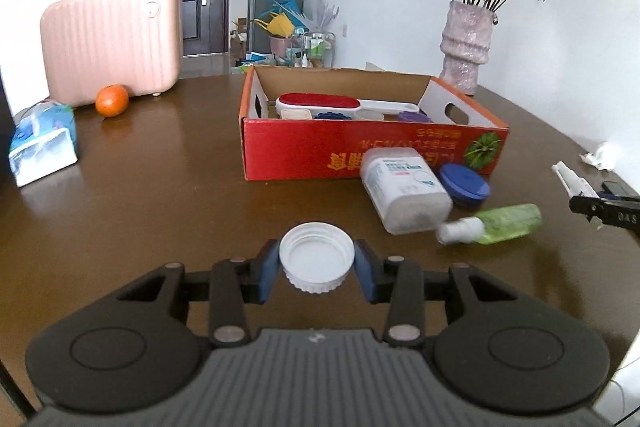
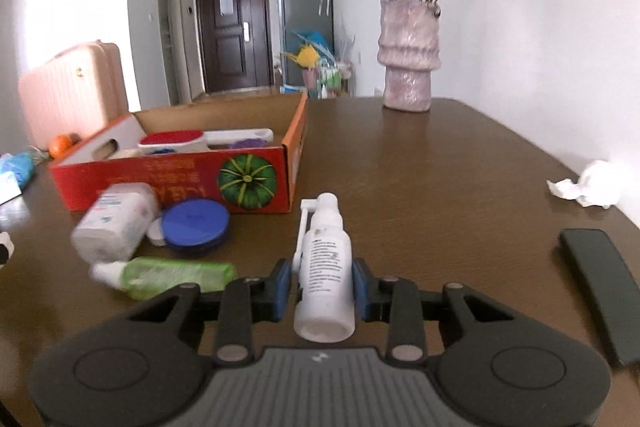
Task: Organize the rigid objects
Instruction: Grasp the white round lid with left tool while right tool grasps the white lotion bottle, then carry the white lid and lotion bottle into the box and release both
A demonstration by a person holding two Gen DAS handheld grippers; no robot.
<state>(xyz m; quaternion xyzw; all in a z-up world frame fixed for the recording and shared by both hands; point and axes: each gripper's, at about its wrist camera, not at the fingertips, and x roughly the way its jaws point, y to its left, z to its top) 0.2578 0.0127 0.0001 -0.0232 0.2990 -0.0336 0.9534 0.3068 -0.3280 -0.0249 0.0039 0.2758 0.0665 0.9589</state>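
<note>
My left gripper (image 1: 317, 265) is shut on a white ribbed cap (image 1: 317, 255), open side up, above the brown table. My right gripper (image 2: 320, 285) is shut on a white spray bottle (image 2: 325, 267), nozzle pointing forward; it also shows in the left wrist view (image 1: 572, 181). A red cardboard box (image 1: 360, 147) (image 2: 184, 175) holds a red lint brush (image 1: 320, 103) and small items. In front of it lie a white jar (image 1: 404, 191) (image 2: 116, 221), a blue lid (image 1: 466, 183) (image 2: 196, 223) and a green bottle (image 1: 504, 223) (image 2: 172, 275).
A pink case (image 1: 112, 39), an orange (image 1: 112, 100) and a tissue pack (image 1: 44, 143) stand at the left. A vase with flowers (image 2: 408, 59) (image 1: 466, 47) is at the back right. Crumpled tissue (image 2: 588, 187) and a black object (image 2: 600, 287) lie on the right.
</note>
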